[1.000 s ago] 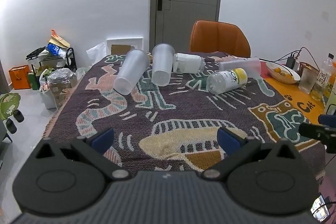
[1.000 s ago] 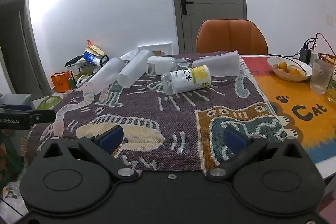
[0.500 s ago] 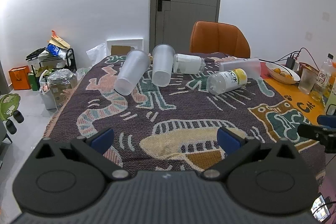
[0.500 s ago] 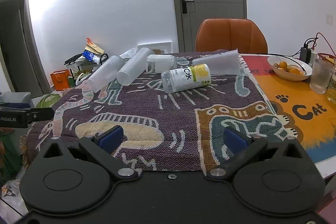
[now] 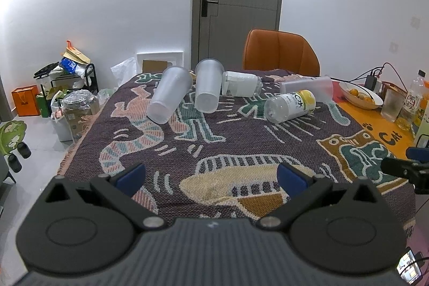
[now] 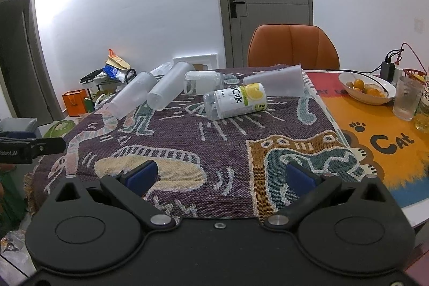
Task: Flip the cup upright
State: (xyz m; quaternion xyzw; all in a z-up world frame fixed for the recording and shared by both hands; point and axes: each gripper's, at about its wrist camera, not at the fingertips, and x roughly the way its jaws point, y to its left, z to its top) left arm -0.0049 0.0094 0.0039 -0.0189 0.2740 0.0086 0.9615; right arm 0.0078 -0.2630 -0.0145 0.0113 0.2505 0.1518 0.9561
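A: Left tongs (image 5: pixel 211 174) – how do they stand?

B: Spread wide, blue pads far apart, nothing between them. They hang over the near edge of the worktop (image 5: pixel 375 122), above the woven blanket (image 5: pixel 241 141).

A: And the right tongs (image 6: pixel 221 176)?

B: Same: spread wide and empty, low over the blanket's near edge. Each pair's tip shows at the side of the other's view.

A: Where are the cups?

B: All lying on their sides at the far end of the blanket. A frosted cup (image 5: pixel 169 97) at far left has its base toward the camera; a second frosted cup (image 5: pixel 207 89) lies just beside it, seemingly touching. A third frosted cup (image 5: pixel 307 88) lies crosswise further right, near the orange chair (image 5: pixel 280 52).

A: Anything among them?

B: A white mug (image 5: pixel 240 87) on its side between the second and third cups, and a clear bottle with a yellow label (image 5: pixel 291 106) lying just in front of the third. Well off to the right, a bowl of fruit (image 5: pixel 360 97) and an upright glass (image 5: pixel 391 107).
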